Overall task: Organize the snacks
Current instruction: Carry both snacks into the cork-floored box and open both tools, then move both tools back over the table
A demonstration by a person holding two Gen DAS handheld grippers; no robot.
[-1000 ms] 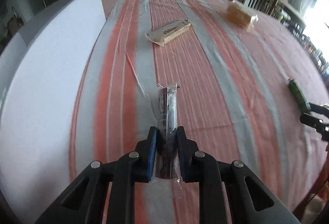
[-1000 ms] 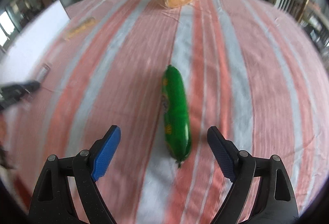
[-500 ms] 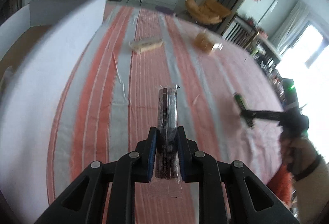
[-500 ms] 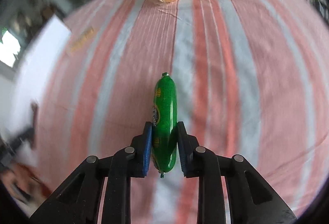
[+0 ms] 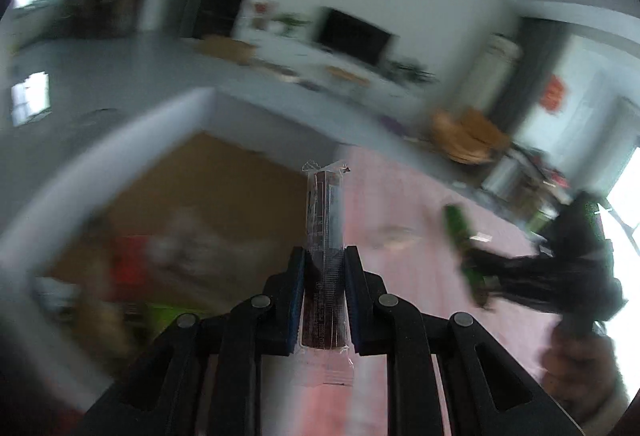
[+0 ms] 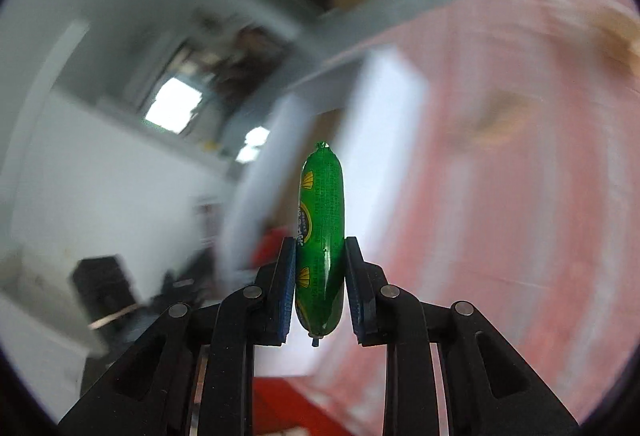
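Left gripper (image 5: 323, 292) clamped on stiff, light wrapped bar (image 5: 323, 236), lower half; right gripper (image 6: 320, 288) clamped mid-body on slick green sausage (image 6: 321, 236); both near box (image 5: 224, 172).

Two snacks sitting between gripper pads beside an open box

The snack bar (image 5: 323, 236) is standing at frame centre, the box (image 5: 192, 172) lying left, the sausage (image 5: 460, 232) hanging right, over the tablecloth (image 5: 400, 204).

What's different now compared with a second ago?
The right gripper closed on the green sausage and lifted it off the striped tablecloth. Both grippers swung toward the white box. The left gripper still clamps the dark snack bar.
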